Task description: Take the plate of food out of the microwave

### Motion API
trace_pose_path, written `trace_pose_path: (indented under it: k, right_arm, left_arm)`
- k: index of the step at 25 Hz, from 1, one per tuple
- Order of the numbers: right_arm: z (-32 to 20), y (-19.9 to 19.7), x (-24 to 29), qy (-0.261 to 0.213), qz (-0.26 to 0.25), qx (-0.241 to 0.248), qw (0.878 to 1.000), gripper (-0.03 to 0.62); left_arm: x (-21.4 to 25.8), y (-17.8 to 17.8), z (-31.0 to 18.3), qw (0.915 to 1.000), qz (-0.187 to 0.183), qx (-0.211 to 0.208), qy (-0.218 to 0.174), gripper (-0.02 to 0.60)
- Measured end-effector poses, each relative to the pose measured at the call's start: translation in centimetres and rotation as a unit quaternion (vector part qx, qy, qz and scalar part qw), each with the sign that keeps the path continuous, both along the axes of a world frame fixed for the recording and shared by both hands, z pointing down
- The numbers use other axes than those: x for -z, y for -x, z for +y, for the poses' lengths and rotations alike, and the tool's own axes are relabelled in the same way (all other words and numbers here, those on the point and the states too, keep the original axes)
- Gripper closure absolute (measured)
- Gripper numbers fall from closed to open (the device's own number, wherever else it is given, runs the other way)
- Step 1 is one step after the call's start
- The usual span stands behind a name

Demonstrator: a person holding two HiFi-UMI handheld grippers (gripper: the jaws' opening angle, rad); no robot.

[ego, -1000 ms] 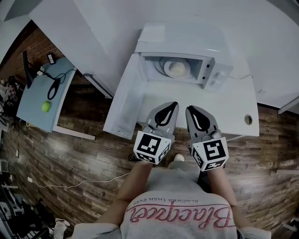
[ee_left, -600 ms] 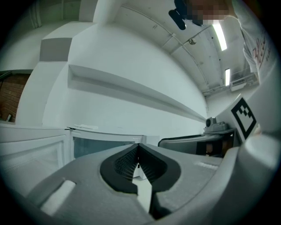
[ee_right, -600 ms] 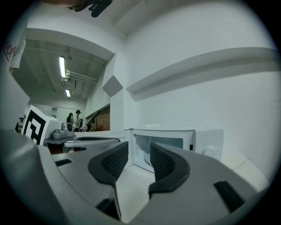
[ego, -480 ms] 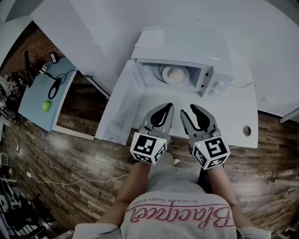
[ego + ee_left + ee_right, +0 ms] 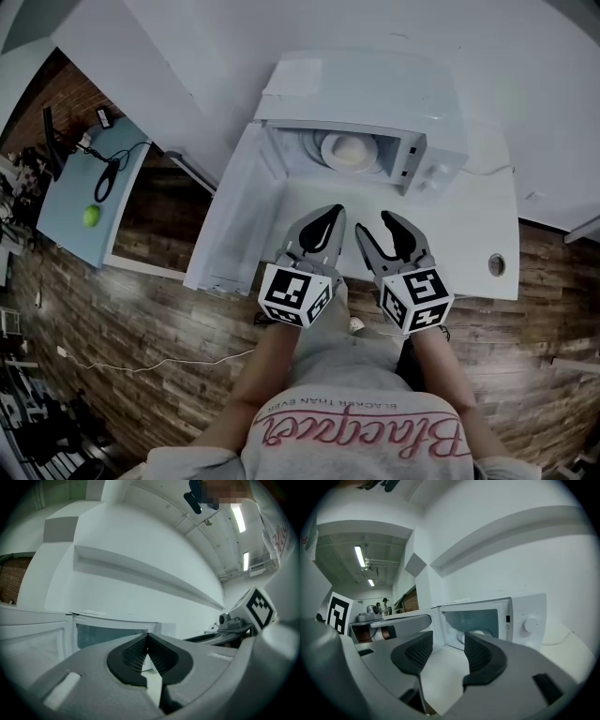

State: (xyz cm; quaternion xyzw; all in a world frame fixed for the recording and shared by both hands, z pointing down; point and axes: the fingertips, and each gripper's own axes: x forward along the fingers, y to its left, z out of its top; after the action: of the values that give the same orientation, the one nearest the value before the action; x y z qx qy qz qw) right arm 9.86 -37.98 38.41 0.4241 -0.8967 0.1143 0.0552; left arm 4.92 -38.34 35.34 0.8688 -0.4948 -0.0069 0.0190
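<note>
The white microwave (image 5: 361, 94) stands on a white table with its door (image 5: 230, 220) swung wide to the left. Inside sits a white plate with a pale mound of food (image 5: 349, 150), also seen as the plate (image 5: 480, 633) in the right gripper view. My left gripper (image 5: 330, 214) hovers over the table in front of the opening, its jaws shut on nothing (image 5: 147, 637). Beside it, my right gripper (image 5: 377, 223) points at the opening. Its jaws have just been opening and stand open (image 5: 449, 641) with nothing between them.
The white table (image 5: 469, 225) has a round cable hole (image 5: 497, 264) at its right. The open door overhangs the table's left front edge. A blue side table (image 5: 70, 202) with a green ball (image 5: 91, 215) and cables stands at far left on the wood floor.
The right gripper's jaws have gone from shut to open. Both grippers have drifted a little nearer the microwave opening. The left gripper stays shut.
</note>
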Motion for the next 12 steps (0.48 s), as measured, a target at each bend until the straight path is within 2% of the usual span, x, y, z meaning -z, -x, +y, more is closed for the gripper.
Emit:
trace_pose_path:
  k: [5,12]
  right_arm:
    - [-2.0,-0.1,-1.0,0.031,-0.041,-0.017,0.999,0.39]
    - [-5.7,1.8,-2.2,0.038,-0.053,-0.025,0.998,0.421]
  left_arm:
    - [-0.7,0.1,-1.6,0.9999,0.0,-0.007,0.007,0.577]
    - [-2.1,1.1,-4.9,0.9997,0.003,-0.01,0.021,0.577]
